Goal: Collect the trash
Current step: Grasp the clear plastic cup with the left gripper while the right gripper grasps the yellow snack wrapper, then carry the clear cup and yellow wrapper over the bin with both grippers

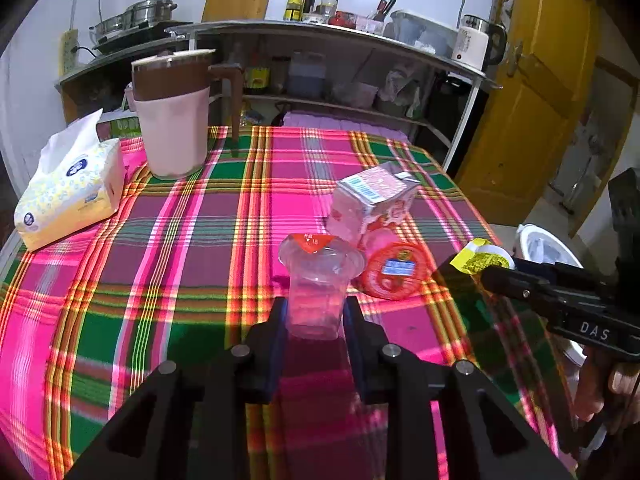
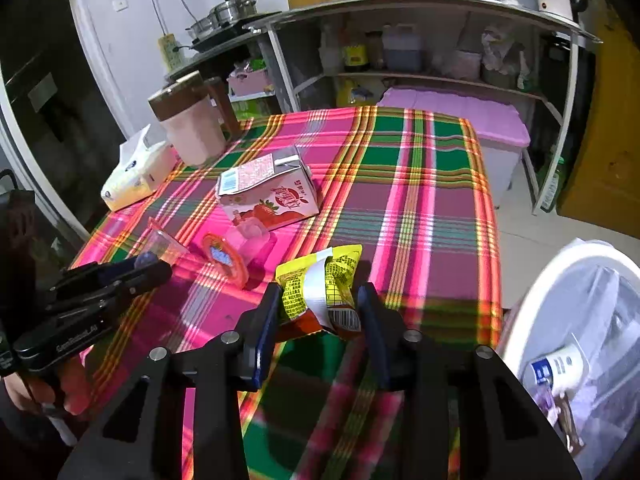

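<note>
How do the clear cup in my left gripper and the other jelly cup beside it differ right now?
The clear plastic cup stands upright between the left gripper fingers, while the red-lidded cup lies tipped on its side on the tablecloth. The clear cup's red film is peeled back and it looks empty; the red-lidded cup's film still covers its mouth. Both are small plastic cups near the strawberry milk carton.

We see the bin (image 2: pixel 580 320) only in part, cut by the right wrist view's edge, its contents blurred. The left tool (image 1: pixel 314 312) hides the clear cup's (image 1: pixel 318 280) base. The print on the shelf bottles (image 1: pixel 298 0) is too small to read.
</note>
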{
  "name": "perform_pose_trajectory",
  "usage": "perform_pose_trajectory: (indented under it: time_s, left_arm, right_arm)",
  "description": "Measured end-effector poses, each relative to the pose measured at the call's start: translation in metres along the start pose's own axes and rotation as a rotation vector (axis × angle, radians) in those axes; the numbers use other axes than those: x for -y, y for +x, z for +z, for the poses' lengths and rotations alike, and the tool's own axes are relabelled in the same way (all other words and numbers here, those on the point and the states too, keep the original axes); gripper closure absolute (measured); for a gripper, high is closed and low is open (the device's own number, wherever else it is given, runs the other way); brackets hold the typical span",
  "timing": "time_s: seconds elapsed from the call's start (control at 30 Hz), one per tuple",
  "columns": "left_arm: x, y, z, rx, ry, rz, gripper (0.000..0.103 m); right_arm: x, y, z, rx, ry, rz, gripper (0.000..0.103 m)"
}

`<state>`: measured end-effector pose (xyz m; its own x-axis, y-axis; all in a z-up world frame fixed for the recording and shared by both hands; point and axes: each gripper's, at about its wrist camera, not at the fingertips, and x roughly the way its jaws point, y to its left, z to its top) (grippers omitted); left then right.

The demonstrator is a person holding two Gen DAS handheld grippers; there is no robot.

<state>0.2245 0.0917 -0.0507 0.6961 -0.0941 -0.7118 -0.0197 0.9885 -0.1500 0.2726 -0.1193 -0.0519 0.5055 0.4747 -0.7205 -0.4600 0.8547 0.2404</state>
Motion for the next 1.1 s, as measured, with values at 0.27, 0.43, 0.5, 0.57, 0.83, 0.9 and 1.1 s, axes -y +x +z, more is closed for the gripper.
perform_pose_trajectory:
  time_s: [0.27,0.43,0.5,0.57,0.83,0.9,1.1]
  left_arm:
    - [0.026,-0.034,-0.009,0.041,0.022,-0.034,0.075]
    - [0.045,-0.053,-0.014,0.062,0.043,-0.066,0.075]
    - [0.053,-0.058,-0.016,0.067,0.053,-0.079,0.075]
    - [0.059,-0.063,-0.018,0.069,0.063,-0.09,0.075]
    - [0.089,-0.076,-0.022,0.08,0.1,-0.127,0.075]
    - [0.095,-0.078,-0.022,0.082,0.106,-0.135,0.075]
    - [0.118,-0.077,-0.022,0.077,0.135,-0.166,0.075]
  right_arm:
    - [0.0,-0.04,-0.017,0.046,0.019,0.001,0.063]
    - [0.0,-0.061,-0.028,0.068,0.034,-0.003,0.063]
    - [0.001,-0.071,-0.033,0.079,0.041,-0.006,0.063]
    - [0.002,-0.08,-0.037,0.088,0.046,-0.01,0.063]
    - [0.01,-0.11,-0.049,0.127,0.068,-0.035,0.063]
    - [0.013,-0.118,-0.053,0.137,0.075,-0.045,0.063]
    - [0.026,-0.135,-0.062,0.157,0.1,-0.074,0.063]
